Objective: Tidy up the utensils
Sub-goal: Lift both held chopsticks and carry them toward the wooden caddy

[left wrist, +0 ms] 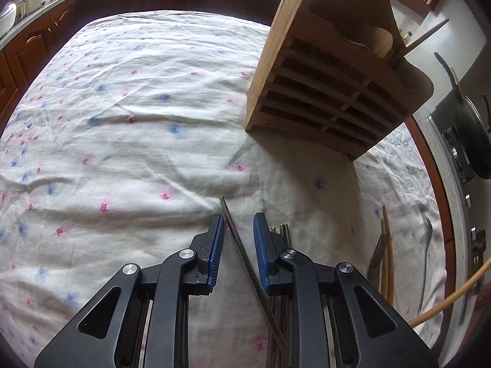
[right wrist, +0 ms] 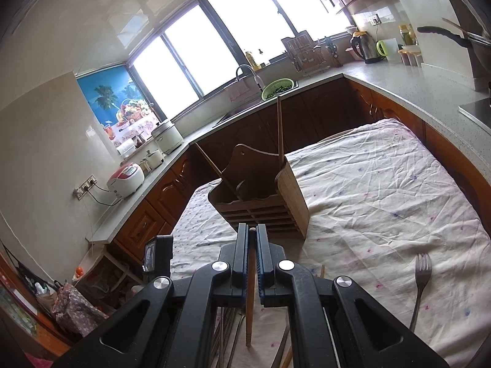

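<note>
Daylight shows between my left gripper (left wrist: 238, 230) pads, jaws parted around a metal chopstick (left wrist: 242, 257) on the flowered cloth (left wrist: 122, 122). My right gripper (right wrist: 252, 239) clamps a wooden chopstick (right wrist: 250, 300), just before the wooden utensil holder (right wrist: 264, 196). A fork (right wrist: 421, 279) lies right.

Floral-clothed table (left wrist: 122, 122) bears wooden holder (left wrist: 322, 92), fork (right wrist: 422, 279), chopsticks (left wrist: 387, 257).

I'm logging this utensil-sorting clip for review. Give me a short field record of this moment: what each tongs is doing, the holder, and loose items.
left tongs: open, straddling a metal chopstick lying on the cloth
right tongs: shut on a wooden chopstick, raised before the holder
wooden utensil holder: upright on floral tablecloth, two wooden chopsticks inside
loose: fork on the cloth
</note>
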Available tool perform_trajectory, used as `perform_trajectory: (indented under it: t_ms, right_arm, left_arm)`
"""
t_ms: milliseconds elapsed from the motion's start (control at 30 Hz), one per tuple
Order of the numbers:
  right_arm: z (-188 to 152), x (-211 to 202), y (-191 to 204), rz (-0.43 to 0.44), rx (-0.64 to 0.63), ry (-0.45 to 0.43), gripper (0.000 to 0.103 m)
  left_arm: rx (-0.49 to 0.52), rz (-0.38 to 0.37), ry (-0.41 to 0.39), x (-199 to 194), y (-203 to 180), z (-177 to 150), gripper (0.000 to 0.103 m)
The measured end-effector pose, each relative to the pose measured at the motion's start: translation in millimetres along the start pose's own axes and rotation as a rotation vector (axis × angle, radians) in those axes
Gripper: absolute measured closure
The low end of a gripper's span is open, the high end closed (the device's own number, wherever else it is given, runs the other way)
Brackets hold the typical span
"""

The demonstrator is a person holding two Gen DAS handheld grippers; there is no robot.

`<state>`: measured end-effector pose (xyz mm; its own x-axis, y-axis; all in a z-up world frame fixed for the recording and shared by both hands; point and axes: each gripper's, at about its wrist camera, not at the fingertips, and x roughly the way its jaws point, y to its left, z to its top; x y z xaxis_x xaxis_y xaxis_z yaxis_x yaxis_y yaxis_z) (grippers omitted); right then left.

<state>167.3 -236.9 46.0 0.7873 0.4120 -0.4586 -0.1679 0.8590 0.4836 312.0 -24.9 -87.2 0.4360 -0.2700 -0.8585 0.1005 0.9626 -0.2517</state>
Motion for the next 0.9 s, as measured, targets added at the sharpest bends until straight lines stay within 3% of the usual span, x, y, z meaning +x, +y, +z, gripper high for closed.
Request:
perform_trajectory:
  t_ms: [167,233,400,900]
  right_arm:
    - [1,1,-7,0.005,0.018,0.001,0.099]
    - [0,1,-9,0.006,0.024,0.001,0.099]
    - [1,1,-9,0.008,0.024,0.0,0.099]
    - [22,-18,23,0.023,-0.054,-0.068,0.099]
  left_arm:
    - [0.07,0.047,0.004,4,-12,2,0.085]
    - [0.094,0.073,-0.005,5,-15,1,0.094]
    - [0.11,0.069,-0.029,-2,-14,-4,0.099]
    - [0.094,-0.086,-0.322,-150,-13,-9,0.1]
